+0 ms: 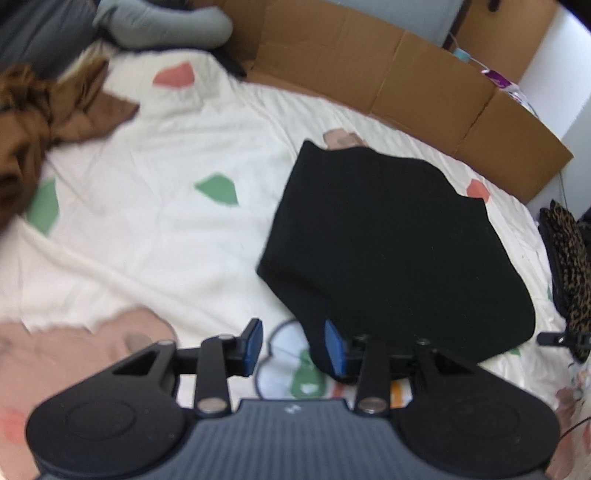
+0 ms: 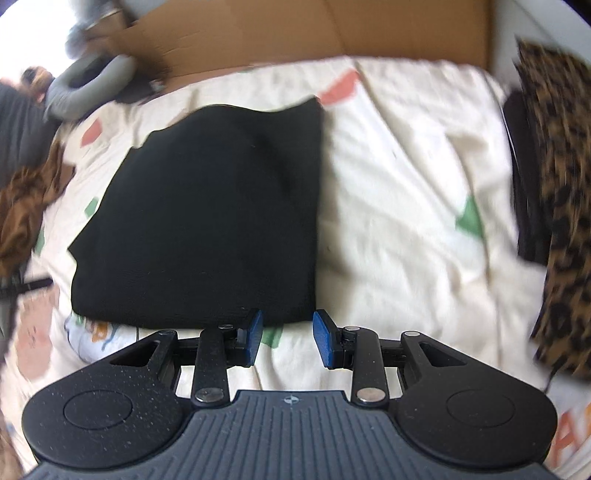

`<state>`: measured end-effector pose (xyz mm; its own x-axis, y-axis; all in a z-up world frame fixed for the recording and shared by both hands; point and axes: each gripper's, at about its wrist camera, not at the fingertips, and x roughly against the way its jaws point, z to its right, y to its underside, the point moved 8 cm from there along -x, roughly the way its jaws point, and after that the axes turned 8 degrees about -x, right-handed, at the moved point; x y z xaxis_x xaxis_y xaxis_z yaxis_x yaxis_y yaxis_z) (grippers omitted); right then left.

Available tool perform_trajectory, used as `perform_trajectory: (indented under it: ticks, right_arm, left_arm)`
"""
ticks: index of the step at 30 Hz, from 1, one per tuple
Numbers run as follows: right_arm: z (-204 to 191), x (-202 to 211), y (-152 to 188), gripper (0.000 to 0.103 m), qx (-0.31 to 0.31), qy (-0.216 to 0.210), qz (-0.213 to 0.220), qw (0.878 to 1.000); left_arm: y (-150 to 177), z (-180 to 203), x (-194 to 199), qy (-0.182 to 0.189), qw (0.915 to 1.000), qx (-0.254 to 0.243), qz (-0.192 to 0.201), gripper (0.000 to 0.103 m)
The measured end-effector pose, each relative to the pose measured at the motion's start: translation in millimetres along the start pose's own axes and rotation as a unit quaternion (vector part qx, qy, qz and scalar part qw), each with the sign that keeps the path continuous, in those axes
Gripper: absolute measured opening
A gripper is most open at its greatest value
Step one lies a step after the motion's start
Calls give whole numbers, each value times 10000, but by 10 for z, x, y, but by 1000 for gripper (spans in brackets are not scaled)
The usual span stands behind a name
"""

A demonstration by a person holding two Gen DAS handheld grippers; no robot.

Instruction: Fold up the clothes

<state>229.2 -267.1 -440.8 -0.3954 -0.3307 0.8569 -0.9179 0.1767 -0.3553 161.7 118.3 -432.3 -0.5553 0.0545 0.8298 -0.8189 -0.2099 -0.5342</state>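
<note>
1. Black garment (image 1: 391,251) (image 2: 207,214): folded into a compact, roughly rectangular pad, lying flat on the bed, near the middle of the cover. Edges mostly straight; one corner steps in on the side toward the brown clothes.
2. Left hand-held gripper (image 1: 293,347): blue pads apart, nothing pinched between them. The right-hand pad sits at the near corner of the black garment; whether it touches the cloth I cannot tell.
3. Right hand-held gripper (image 2: 288,338): blue pads apart, empty, poised just before the near edge of the black garment, over bare cover.
4. Bed cover (image 1: 155,229) (image 2: 399,192): cream-white, wrinkled, printed with green, coral and pink patches and a cartoon motif near the grippers.
5. Brown crumpled clothing (image 1: 48,122) (image 2: 26,206): heaped on the cover, well apart from the black garment.
6. Leopard-print garment (image 1: 569,266) (image 2: 557,206): folded on a dark stack at the cover's edge on the opposite side.
7. Grey curved pillow (image 1: 162,26) (image 2: 85,85): at the far end of the bed.
8. Cardboard sheet (image 1: 388,81) (image 2: 288,33): brown, creased, standing along the far side of the bed.
</note>
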Motion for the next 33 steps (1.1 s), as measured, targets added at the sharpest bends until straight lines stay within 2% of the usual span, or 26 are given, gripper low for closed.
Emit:
perform_trajectory:
  ticks: [3,7,10,15,16,18,26,33]
  right_arm:
    - [152,-126,38,37,-647,-155,-135,9977]
    - [296,-229,60,38,-1459,-649,-284,9868]
    - [357,-296,75,37,-2110,-1193,-407,9693]
    - [449,-471,132,36,-3047,-1756,-568,9344]
    - [475,-497,134,27,-3220,-1845,-559,9269]
    - [488,-490,89,9,-3234,-1886,-471,9261]
    - [416,-308,-63,6,-3005,-1925,-143,9340]
    - [411,-313,-147,6,-2896,-1839,-136,9392]
  left_arm:
    - [102,21,-96,63,9998,174,-60,40]
    - [215,12,-166,86,9991,404,-129,40]
    - [253,5,-164,96,9986,501,-119,40]
    - [283,15,-124,238,9980,574,-112,40]
    - [292,18,-118,269,9978,593,-115,40]
    - [314,25,-110,327,9974,633,-113,40]
    - [362,109,-177,578,9962,656,-36,40]
    - [340,178,-272,893,9935,702,113,41]
